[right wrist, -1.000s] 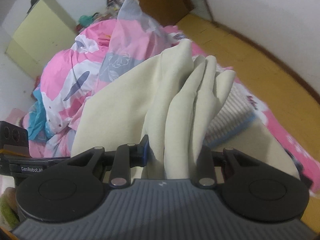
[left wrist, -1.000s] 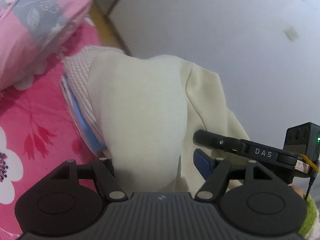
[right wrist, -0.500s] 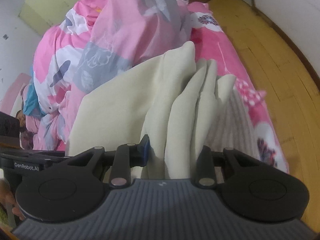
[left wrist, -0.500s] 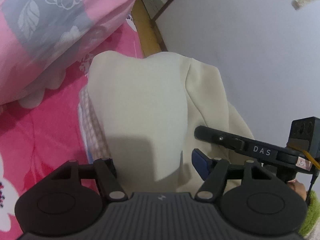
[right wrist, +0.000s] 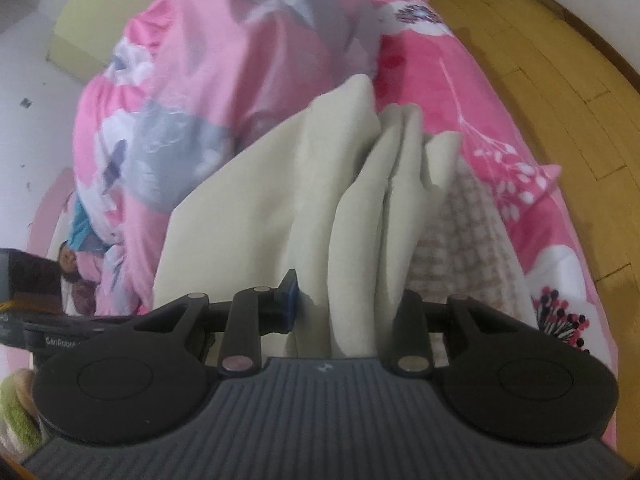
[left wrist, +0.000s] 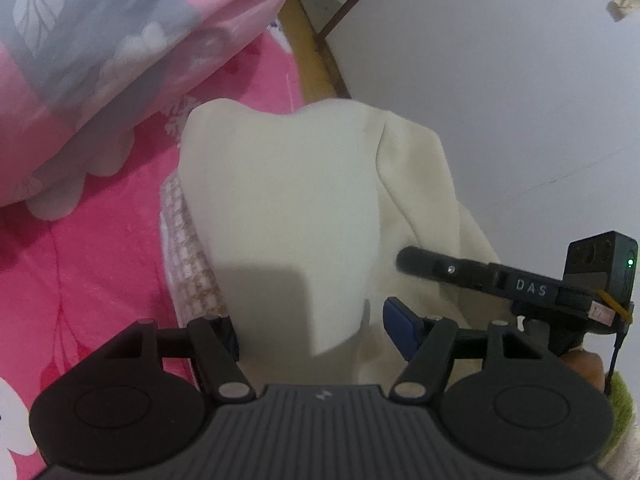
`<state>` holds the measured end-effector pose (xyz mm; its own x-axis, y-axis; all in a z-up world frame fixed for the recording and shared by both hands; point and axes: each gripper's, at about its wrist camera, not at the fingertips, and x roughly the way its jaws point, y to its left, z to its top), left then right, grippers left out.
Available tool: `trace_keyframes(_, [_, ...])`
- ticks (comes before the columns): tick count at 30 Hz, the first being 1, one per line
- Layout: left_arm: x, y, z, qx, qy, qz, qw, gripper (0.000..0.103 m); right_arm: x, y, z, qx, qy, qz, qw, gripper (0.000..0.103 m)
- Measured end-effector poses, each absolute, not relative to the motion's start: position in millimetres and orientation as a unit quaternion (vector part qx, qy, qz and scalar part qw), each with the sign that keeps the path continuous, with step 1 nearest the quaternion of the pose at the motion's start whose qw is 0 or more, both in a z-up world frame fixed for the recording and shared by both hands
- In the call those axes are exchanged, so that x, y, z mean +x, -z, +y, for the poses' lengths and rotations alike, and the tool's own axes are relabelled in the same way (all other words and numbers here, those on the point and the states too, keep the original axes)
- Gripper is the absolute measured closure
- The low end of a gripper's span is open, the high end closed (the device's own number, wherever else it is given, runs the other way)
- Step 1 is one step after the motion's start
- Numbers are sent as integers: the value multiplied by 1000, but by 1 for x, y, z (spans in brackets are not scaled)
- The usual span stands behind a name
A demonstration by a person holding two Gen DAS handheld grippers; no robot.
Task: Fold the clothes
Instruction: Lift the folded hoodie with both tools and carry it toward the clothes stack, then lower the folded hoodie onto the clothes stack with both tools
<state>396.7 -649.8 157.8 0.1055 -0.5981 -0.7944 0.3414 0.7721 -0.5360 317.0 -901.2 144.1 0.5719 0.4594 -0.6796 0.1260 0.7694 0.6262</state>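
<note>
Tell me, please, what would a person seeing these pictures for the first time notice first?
First, the cream cloth: it fills the centre of both views, gathered in folds between the fingers of the right hand-held gripper and also held by the left hand-held gripper. Next, the bright pink flowered blanket under it, with a bulky pink and grey quilt piled behind.

A bedroom in a home. Beneath and ahead of the right hand-held gripper (right wrist: pixel 336 304) lies a bed (right wrist: pixel 516 184) with a pink flowered sheet, and a bunched pink-and-grey quilt (right wrist: pixel 192 92) is heaped beyond it. To the gripper's right runs a yellow wooden floor (right wrist: pixel 560 72) along a plain white wall (left wrist: pixel 500 100). Far left stands what seems, through blur, a pale green cabinet (right wrist: pixel 96 36).
</note>
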Motion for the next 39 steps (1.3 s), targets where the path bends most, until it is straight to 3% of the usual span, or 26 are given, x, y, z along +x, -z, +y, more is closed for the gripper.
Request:
trace_keyframes(7, [384,-135,-642,-128,308,606,722,35,299,-112,-914,358,-99,467,803,75])
trace_keyframes(11, [384,-143,-645,-122,322,595,726,34,301,-122,-913,338,-114,454,817,75])
trace_keyframes(13, [385,-138,-645,-121,320,601,722,31,304,-118,-916,343,-109,459,812,72])
trace_keyframes(15, [385,-133,-643,-125,311,606,722,27,305,-107,-922,344,-91,477,803,58])
trace_keyframes(21, [377,-141,-625,-151,311,590,729,18,290,-115,-944,388,-45,481,785,53])
trace_keyframes(28, [339,-144,-589,-184,305,586,728,16,279,-186,-911,193,28,475,858,54])
trace_keyframes(31, [318,-135,-584,-192,305,595,718,22,293,-211,-876,124,-12,454,882,54])
trace_keyframes(33, [307,-130,-585,-184,309,600,715,32,314,-221,-839,82,-68,446,889,55])
trace_keyframes(39, [296,-127,-585,-170,312,575,736,38,382,-217,-712,-87,-233,443,861,58])
